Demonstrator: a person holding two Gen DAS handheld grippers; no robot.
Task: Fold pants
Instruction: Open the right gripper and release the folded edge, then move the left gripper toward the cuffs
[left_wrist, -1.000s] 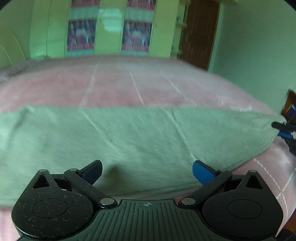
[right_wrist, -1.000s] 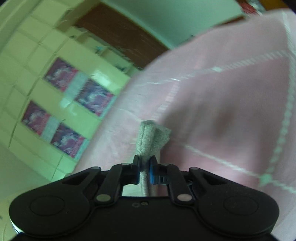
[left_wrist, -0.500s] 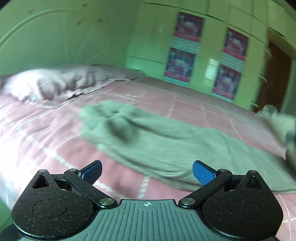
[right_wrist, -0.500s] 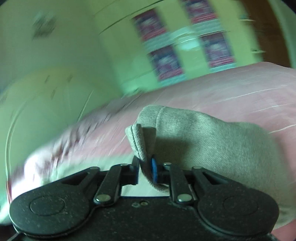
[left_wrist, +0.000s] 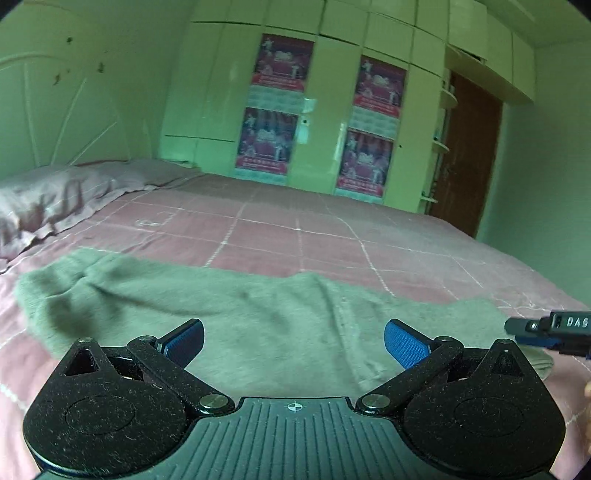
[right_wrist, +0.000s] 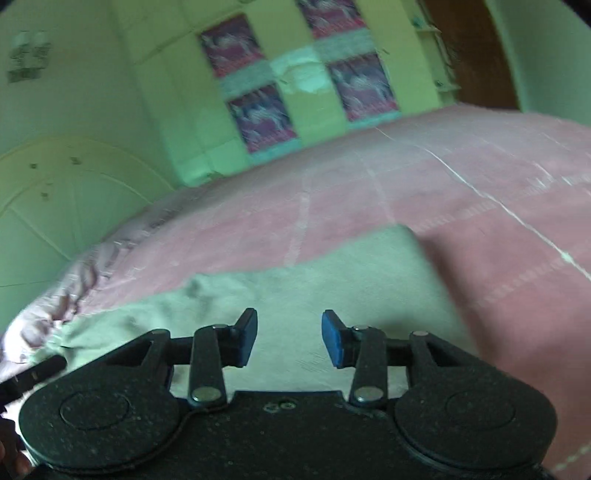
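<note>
The grey-green pants (left_wrist: 236, 314) lie folded flat across the near part of a pink checked bedspread (left_wrist: 295, 229). My left gripper (left_wrist: 293, 341) hovers just above them, jaws wide open, nothing between the blue pads. At the right edge of the left wrist view the tip of my right gripper (left_wrist: 532, 332) shows over the pants' right end. In the right wrist view the pants (right_wrist: 332, 280) lie below my right gripper (right_wrist: 289, 338). Its jaws are opening, with a clear gap and no cloth between the pads.
A pink pillow (left_wrist: 48, 199) lies at the bed's far left, against a pale headboard (left_wrist: 62, 118). Green wardrobes with posters (left_wrist: 280, 107) stand behind the bed. A brown door (left_wrist: 469, 155) is at the far right. Bare bedspread (right_wrist: 480, 192) stretches beyond the pants.
My right gripper carried the pants' end over, rolled upright and let the cloth go; its jaws have parted. My left gripper stayed open and swung from the middle of the pants toward the pillow side.
</note>
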